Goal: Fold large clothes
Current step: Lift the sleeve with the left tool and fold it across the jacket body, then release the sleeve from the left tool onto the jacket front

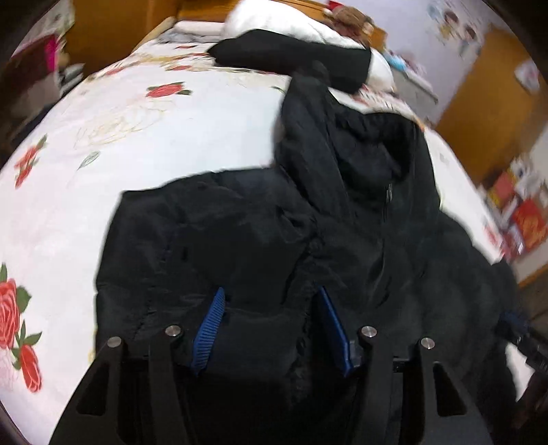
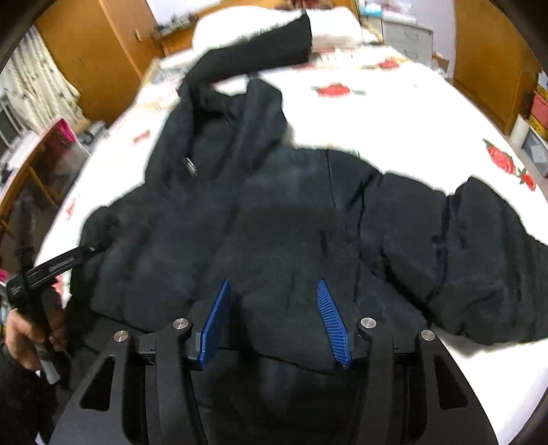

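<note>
A black hooded puffer jacket lies on a bed with a white rose-print cover. Its hood points away and one sleeve stretches toward the pillows. My left gripper is open, its blue pads over the jacket's near hem. In the right wrist view the jacket fills the middle, with a sleeve lying out to the right. My right gripper is open above the hem. The left gripper's handle and the hand holding it show at the left edge.
White pillows lie at the head of the bed. Wooden wardrobes stand along the walls. A rack with clutter is by the bed's left side and boxes by its right. The bedcover lies bare beyond the jacket.
</note>
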The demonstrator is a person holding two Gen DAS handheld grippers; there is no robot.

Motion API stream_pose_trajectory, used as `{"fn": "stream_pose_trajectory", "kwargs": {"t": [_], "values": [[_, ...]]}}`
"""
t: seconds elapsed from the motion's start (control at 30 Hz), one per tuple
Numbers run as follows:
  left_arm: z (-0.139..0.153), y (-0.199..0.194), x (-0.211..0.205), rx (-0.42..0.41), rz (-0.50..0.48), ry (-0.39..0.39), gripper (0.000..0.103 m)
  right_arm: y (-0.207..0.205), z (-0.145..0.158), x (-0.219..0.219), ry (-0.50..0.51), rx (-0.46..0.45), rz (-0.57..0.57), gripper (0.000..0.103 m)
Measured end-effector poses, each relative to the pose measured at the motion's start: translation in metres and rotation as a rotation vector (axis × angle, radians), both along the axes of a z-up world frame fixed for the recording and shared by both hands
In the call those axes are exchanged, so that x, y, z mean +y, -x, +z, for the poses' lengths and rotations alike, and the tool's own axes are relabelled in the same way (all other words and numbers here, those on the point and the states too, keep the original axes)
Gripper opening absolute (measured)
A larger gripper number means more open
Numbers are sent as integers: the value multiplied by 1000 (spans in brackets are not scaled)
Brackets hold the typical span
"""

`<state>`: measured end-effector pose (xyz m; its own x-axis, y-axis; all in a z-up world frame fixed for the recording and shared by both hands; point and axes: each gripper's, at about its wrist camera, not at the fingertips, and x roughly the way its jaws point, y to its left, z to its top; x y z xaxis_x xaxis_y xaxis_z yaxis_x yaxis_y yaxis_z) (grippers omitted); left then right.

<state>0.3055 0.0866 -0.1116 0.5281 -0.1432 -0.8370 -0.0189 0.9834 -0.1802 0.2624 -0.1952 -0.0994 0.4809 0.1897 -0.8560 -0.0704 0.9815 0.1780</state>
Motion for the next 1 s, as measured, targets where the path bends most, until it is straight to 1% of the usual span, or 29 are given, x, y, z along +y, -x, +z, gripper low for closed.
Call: {"fn": "stream_pose_trajectory", "kwargs": {"t": [0.03, 0.1, 0.17, 0.2, 0.27, 0.33, 0.37, 0.43, 0.47, 0.5, 0.53, 0.57, 0.6, 0.67, 0.73, 0.8, 0.9, 1.0], "values": [[-3, 2, -2, -6, -10, -23, 62, -2, -10, 1, 21, 31, 1, 53], [-7, 4, -4, -9, -20, -34, 62, -2, -31, 0, 39, 74, 7, 53], [-6, 3, 6, -2, -21, -14, 62, 2, -36, -1, 45, 60, 15, 53], [-4, 2, 7, 4, -23, -9, 62, 1, -37, -1, 49, 63, 16, 53], [11, 9, 11, 1, -24, 7, 62, 1, -32, -1, 60, 78, 13, 53], [26, 19, 18, -48, -11, 54, 62, 9, -18, -3, 55, 52, 6, 53], [33, 23, 22, -72, -2, 59, 62, 13, -14, -4, 47, 35, 7, 53], [41, 34, 34, -99, 25, 39, 62, 20, -5, -8, 32, 5, 7, 53], [41, 36, 39, -98, 39, 31, 62, 23, -4, -10, 30, -1, 3, 53], [36, 37, 44, -78, 54, 26, 62, 23, -6, -12, 35, 6, -2, 53], [28, 34, 47, -47, 65, 22, 62, 22, -11, -13, 41, 23, -7, 53], [19, 31, 47, -15, 69, 21, 62, 20, -22, -16, 38, 60, -14, 53], [8, 28, 47, 11, 63, 16, 62, 18, -30, -18, 21, 80, -15, 53], [0, 26, 47, 27, 68, -1, 62, 18, -34, -22, 2, 87, -19, 53], [5, 32, 46, 21, 82, 4, 62, 20, -28, -19, 22, 89, -14, 53], [16, 40, 43, 19, 73, 22, 62, 28, -17, -17, 35, 77, -9, 53], [41, 67, 33, -20, 40, 8, 62, 49, 5, -19, 44, 26, -4, 53], [68, 108, 27, -68, 19, 7, 62, 81, 28, -26, 39, -22, -11, 53]]}}
